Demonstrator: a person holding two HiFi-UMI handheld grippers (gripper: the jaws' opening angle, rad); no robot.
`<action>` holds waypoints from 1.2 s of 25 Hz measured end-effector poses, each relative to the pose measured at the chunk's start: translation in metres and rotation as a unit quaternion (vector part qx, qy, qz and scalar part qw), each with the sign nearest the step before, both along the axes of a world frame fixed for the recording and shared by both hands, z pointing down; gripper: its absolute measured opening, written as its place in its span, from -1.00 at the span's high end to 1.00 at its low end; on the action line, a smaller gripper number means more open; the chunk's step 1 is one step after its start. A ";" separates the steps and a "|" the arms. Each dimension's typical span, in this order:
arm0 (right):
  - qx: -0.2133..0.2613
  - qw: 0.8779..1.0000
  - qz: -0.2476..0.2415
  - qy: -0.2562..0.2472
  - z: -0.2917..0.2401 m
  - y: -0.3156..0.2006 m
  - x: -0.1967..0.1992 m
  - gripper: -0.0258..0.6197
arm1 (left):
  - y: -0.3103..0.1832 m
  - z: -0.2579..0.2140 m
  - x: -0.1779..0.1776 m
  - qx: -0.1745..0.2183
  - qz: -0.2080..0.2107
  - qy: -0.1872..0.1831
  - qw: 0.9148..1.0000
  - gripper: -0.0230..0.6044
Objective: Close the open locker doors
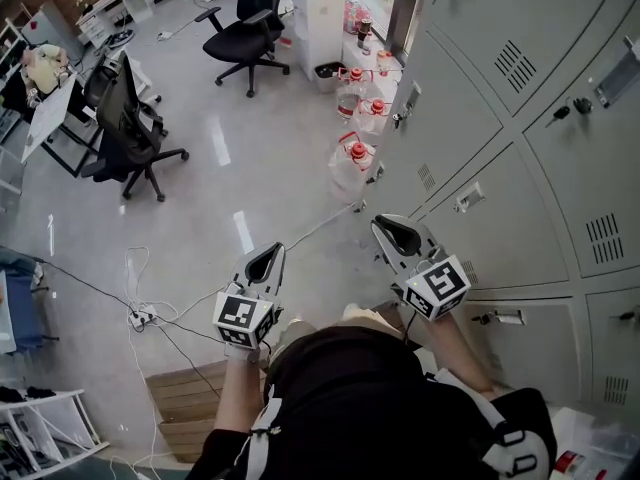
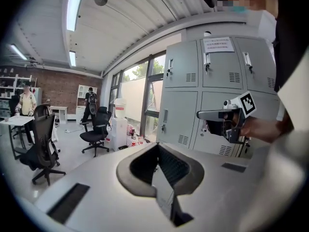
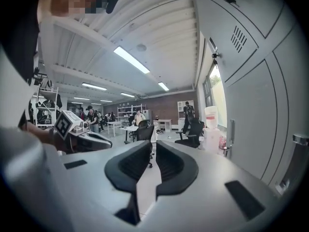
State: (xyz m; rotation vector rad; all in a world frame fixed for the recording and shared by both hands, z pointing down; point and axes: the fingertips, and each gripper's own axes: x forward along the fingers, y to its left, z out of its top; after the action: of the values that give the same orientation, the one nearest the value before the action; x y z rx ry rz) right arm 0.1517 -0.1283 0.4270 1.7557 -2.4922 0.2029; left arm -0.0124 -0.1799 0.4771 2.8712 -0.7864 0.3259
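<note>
A bank of grey lockers [image 1: 520, 158] runs along my right, and every door I can see on it lies flush and closed; keys hang in some locks. My right gripper [image 1: 385, 224] is held in the air close to the lockers, shut with nothing in it. My left gripper [image 1: 272, 252] hangs over the floor, further from them, also shut and empty. The left gripper view has the lockers [image 2: 203, 95] ahead past the left gripper [image 2: 157, 149], with the right gripper [image 2: 224, 116] in front of them. In the right gripper view the right gripper [image 3: 153, 146] points along the lockers [image 3: 256, 105].
Water bottles [image 1: 350, 158] stand on the floor at the locker base. Two black office chairs [image 1: 245, 38] [image 1: 130, 133] sit further out. Cables and a power strip [image 1: 140, 318] lie on the floor to my left, beside a wooden board [image 1: 190, 403].
</note>
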 end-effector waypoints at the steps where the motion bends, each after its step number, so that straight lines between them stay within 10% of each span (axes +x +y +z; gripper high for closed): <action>1: 0.006 1.000 0.000 0.002 -0.005 0.001 -0.002 0.77 | 0.000 -0.005 0.001 0.007 0.004 0.004 1.000 0.90; 13: 0.064 0.997 -0.009 0.045 -0.041 0.017 -0.033 0.77 | 0.005 -0.047 0.006 0.068 0.040 0.041 0.996 0.90; 30: 0.031 0.999 0.005 0.023 -0.019 0.030 -0.043 0.78 | 0.023 -0.039 0.007 0.055 0.072 0.039 0.995 0.90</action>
State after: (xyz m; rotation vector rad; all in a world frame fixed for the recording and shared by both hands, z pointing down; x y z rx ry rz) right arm 0.1083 -0.0986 0.4079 1.7749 -2.4847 0.0850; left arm -0.0057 -0.1572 0.4380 3.0300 -0.6044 0.1910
